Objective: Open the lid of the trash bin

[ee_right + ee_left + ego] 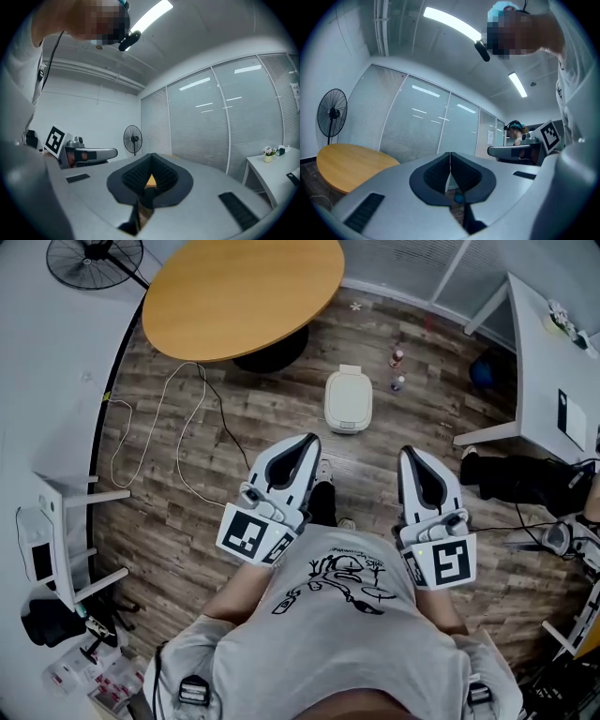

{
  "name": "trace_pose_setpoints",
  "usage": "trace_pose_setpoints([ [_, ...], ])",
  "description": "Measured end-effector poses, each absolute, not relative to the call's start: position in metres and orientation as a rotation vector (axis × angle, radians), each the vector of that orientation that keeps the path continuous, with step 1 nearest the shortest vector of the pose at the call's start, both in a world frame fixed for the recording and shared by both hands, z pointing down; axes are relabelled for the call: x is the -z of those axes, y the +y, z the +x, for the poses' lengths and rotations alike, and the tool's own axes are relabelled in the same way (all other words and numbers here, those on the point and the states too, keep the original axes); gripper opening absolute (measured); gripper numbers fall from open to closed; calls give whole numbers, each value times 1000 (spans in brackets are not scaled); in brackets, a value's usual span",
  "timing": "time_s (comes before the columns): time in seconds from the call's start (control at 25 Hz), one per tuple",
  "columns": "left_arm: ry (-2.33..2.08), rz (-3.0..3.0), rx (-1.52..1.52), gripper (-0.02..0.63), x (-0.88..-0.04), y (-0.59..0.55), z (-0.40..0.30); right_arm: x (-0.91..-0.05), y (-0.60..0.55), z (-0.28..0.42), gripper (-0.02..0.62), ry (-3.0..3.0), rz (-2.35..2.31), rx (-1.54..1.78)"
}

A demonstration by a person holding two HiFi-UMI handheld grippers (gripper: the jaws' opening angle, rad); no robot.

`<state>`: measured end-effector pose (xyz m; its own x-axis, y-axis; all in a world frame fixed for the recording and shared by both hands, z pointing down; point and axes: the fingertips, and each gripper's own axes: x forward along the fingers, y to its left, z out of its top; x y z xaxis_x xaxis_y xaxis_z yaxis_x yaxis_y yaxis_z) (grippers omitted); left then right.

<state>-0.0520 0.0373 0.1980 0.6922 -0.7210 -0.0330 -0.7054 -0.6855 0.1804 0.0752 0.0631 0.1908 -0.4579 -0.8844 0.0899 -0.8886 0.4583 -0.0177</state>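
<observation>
A small cream trash bin (348, 399) with its lid down stands on the wood floor ahead of me, seen only in the head view. My left gripper (307, 441) is held at chest height, short of the bin and to its left, its jaws shut with nothing between them. My right gripper (412, 455) is level with it, to the bin's right and nearer me, also shut and empty. Both gripper views look out level across the room; the left gripper (450, 154) and right gripper (151, 157) show closed tips, and the bin is hidden from them.
A round wooden table (242, 292) stands beyond the bin. A floor fan (95, 259) is far left, white cables (159, 423) trail on the floor, two small bottles (397, 368) sit right of the bin, a white desk (548, 371) is at right.
</observation>
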Motion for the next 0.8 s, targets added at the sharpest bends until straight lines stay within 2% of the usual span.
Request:
trace_pose_setpoints([
  [0.8, -1140, 2776, 152, 21, -195, -109, -92, -187, -82, 35, 6, -2598, 1621, -57],
])
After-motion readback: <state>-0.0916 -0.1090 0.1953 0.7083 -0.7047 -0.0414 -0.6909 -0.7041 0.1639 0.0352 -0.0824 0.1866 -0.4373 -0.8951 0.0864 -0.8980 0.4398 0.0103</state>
